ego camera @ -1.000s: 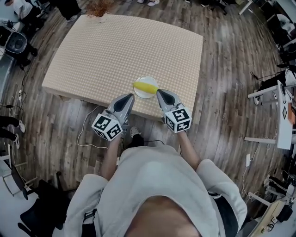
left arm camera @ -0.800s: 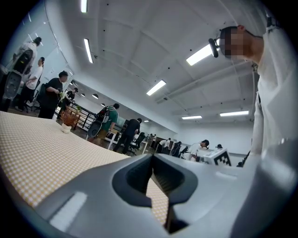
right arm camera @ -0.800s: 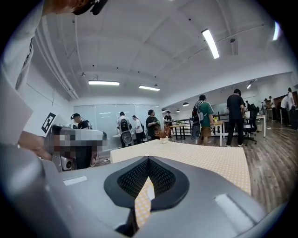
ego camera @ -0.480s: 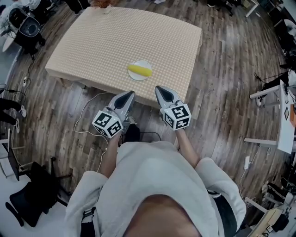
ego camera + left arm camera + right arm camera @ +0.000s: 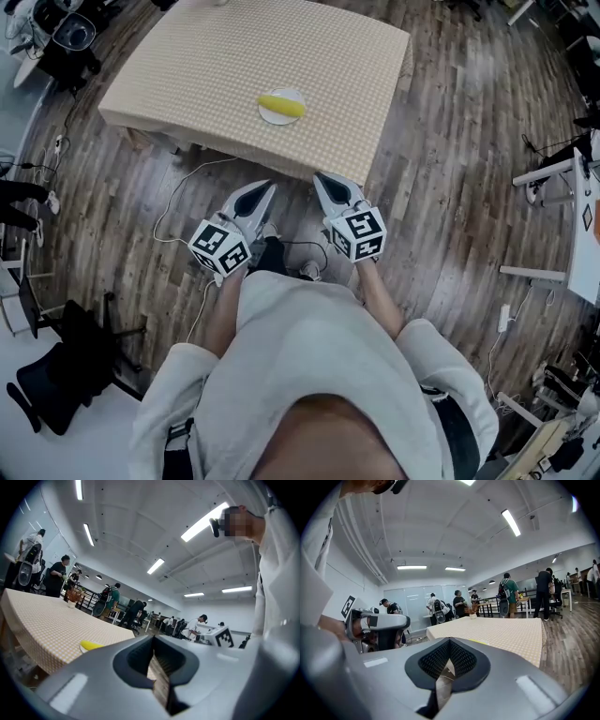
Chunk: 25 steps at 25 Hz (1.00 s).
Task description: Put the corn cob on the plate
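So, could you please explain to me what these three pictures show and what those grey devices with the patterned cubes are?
There is no robot here: a person holds a hand-operated claw in each hand. The picture from above comes from a camera on the person's head. It shows the left claw and the right claw in front of the table, above the wooden floor. The other two pictures come from cameras that ride on each claw and look along its jaws. Both claws are shut and hold nothing. On the table's checked cloth sits a white plate, and the yellow corn cob already lies on it.
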### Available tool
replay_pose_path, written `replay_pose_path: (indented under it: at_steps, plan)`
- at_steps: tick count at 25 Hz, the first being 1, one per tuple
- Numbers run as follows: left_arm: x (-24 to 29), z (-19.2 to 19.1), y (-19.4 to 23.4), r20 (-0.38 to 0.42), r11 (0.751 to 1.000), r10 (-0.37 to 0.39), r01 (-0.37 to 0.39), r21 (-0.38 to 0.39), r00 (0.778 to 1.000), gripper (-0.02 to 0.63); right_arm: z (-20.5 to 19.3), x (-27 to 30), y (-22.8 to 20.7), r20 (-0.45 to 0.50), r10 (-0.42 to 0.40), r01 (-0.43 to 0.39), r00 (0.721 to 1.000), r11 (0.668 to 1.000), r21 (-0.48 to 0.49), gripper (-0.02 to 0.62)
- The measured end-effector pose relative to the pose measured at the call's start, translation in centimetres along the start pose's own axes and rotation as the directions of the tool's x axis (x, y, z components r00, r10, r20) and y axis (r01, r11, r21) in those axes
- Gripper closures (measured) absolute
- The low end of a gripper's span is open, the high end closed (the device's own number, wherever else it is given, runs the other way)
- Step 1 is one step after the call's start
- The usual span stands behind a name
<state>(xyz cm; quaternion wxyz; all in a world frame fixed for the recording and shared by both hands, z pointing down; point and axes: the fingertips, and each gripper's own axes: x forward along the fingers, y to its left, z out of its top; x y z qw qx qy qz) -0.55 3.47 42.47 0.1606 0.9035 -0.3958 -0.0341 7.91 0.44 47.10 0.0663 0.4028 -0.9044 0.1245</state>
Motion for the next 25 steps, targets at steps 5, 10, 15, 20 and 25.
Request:
replay_pose_path:
  at_steps: [5,10,15,20,25]
  plan:
    - [-0.8,0.2,-0.7,0.002,1.0,-0.008,0.008,0.005,1.0,0.597,0.3,-0.8,1.2,0.01,0.003,-0.003,1.0,1.0,-0.003,0.598]
    - [-1.2,1.3,-0.3,0.02,1.0,-0.021,0.021,0.006,1.0,0.597,1.1,-0.4,1.9,0.005,-0.001,0.001,1.0,1.0,-0.018,0.598]
    - [-2.9,2.7,0.6,0.032,1.0,-0.024,0.023,0.021,0.999,0.597,2.2,0.7,3.6,0.007,-0.004,0.004,1.0,0.999,-0.039,0.598]
    - [-4.0,3.7,1.6,0.042,0.999,-0.029,0.027,0.034,0.999,0.597,3.1,1.7,5.1,0.019,-0.005,0.006,1.0,0.998,-0.056,0.598]
    - [-4.1,4.3,1.1,0.038,0.997,-0.05,0.047,0.055,0.998,0.597,3.1,1.8,6.1,0.019,-0.007,0.008,1.0,0.998,-0.059,0.598]
